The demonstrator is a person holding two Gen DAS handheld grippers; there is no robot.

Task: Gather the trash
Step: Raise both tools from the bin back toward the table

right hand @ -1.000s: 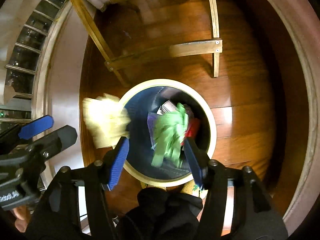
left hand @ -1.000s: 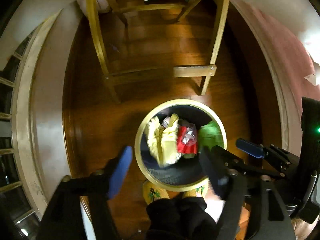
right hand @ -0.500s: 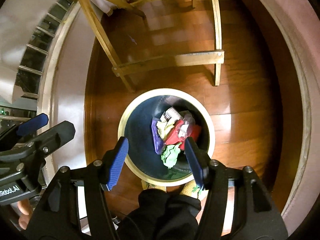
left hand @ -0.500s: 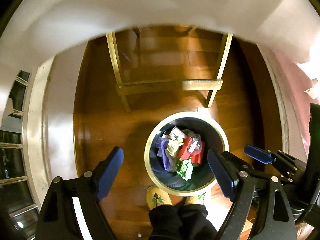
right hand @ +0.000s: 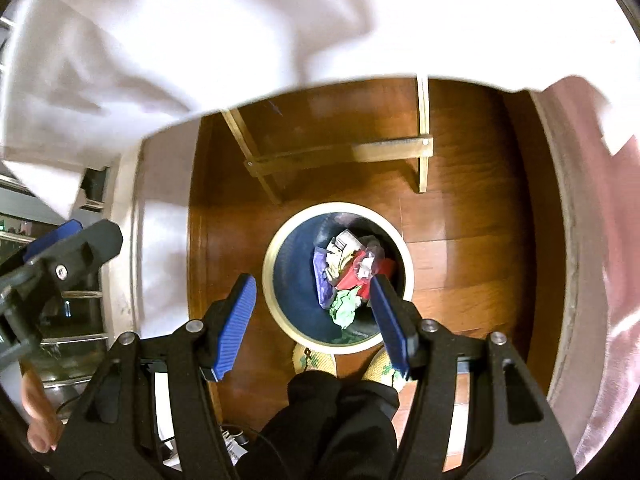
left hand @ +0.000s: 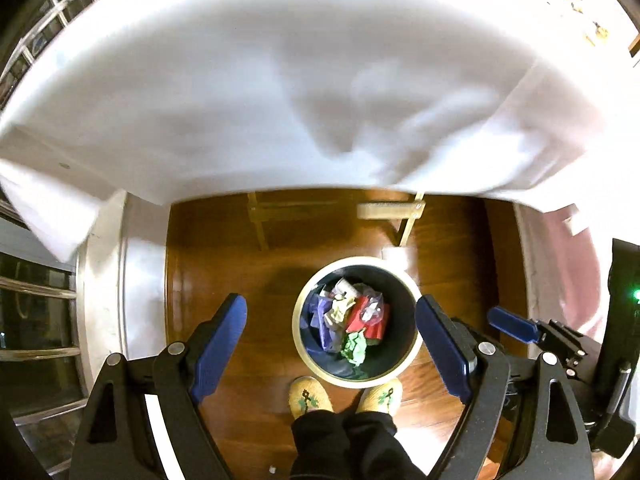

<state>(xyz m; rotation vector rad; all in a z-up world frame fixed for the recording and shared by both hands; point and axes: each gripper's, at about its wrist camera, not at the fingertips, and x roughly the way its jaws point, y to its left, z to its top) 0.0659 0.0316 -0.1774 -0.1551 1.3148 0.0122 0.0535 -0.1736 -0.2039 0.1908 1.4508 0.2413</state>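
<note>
A round bin with a pale rim [left hand: 299, 334] [right hand: 269, 280] stands on the wooden floor far below both grippers. Inside lies crumpled trash: a green wad [left hand: 354, 346] [right hand: 343, 307], a red piece [left hand: 366, 320] [right hand: 350, 276], a yellowish wad [left hand: 338, 306] and purple paper [right hand: 322, 276]. My left gripper [left hand: 332, 312] hangs open high over the bin, nothing between its blue pads. My right gripper [right hand: 312, 292] is likewise open and empty above the bin. The right gripper's blue fingertip [left hand: 512, 324] shows at the right edge of the left wrist view.
A white tablecloth [left hand: 280, 80] [right hand: 160, 40] fills the upper part of both views. Wooden table legs and a crossbar [left hand: 384, 210] [right hand: 392, 150] stand behind the bin. The person's yellow slippers [left hand: 310, 396] and dark trouser legs [right hand: 336, 420] are just in front of it.
Both grippers have risen well above the bin, which looks smaller. The green and yellow wads that were falling a second ago now lie in the bin. The tablecloth has come into view.
</note>
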